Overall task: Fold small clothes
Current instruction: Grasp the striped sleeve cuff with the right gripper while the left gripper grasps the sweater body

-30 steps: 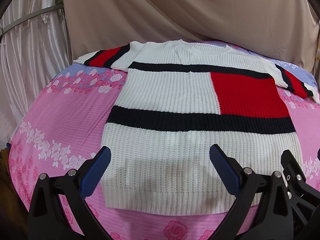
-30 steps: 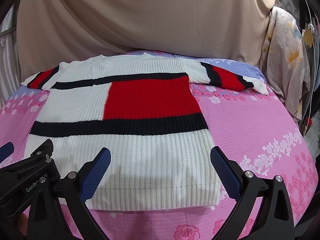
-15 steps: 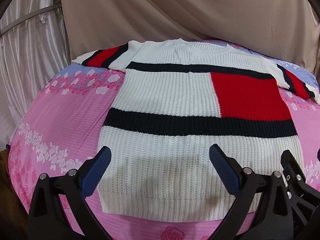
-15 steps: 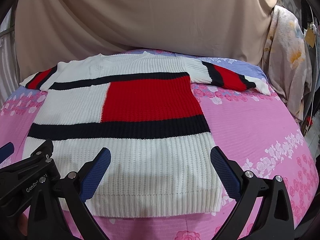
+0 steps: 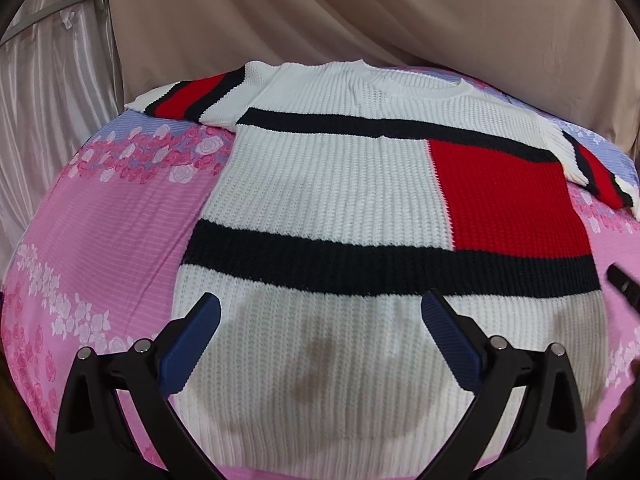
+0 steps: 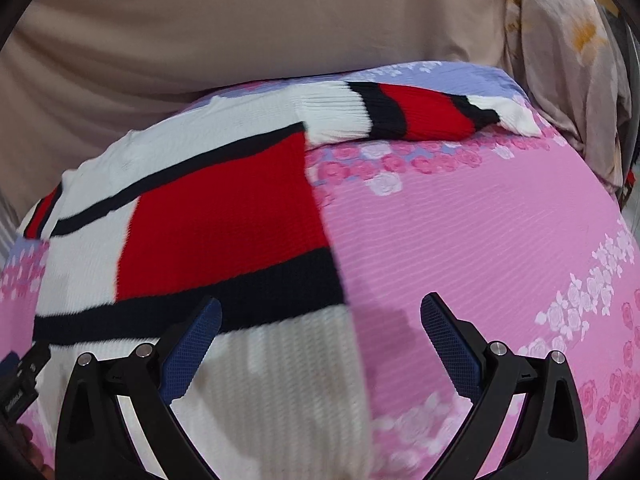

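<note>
Compared with the frames half a second earlier, the left gripper [image 5: 320,332] has closed in on the sweater [image 5: 340,200]: the near hem, visible before, now falls below the frame edge, and a shadow lies on the white lower panel between its fingers. The right gripper [image 6: 320,336] has shifted right and swung its view; the sweater's right side edge now runs between its fingers, where earlier both stood over the knit. The right wrist view shows motion blur.

Jaws of both grippers stand wide apart and hold nothing. The left pair hangs over the sweater's white lower panel. Of the right pair, the left finger is over the knit and the right finger over bare sheet.

The sweater lies flat and unfolded, face up, on the bed, neck at the far end, both sleeves spread out to left and right.

The bed carries a pink sheet [image 6: 480,240] printed with rose bands, with a lilac strip at the far end. A beige drape [image 5: 360,12] hangs behind it. A pale satin curtain [image 5: 48,80] stands at far left, and a floral cloth [image 6: 568,60] hangs at far right.
</note>
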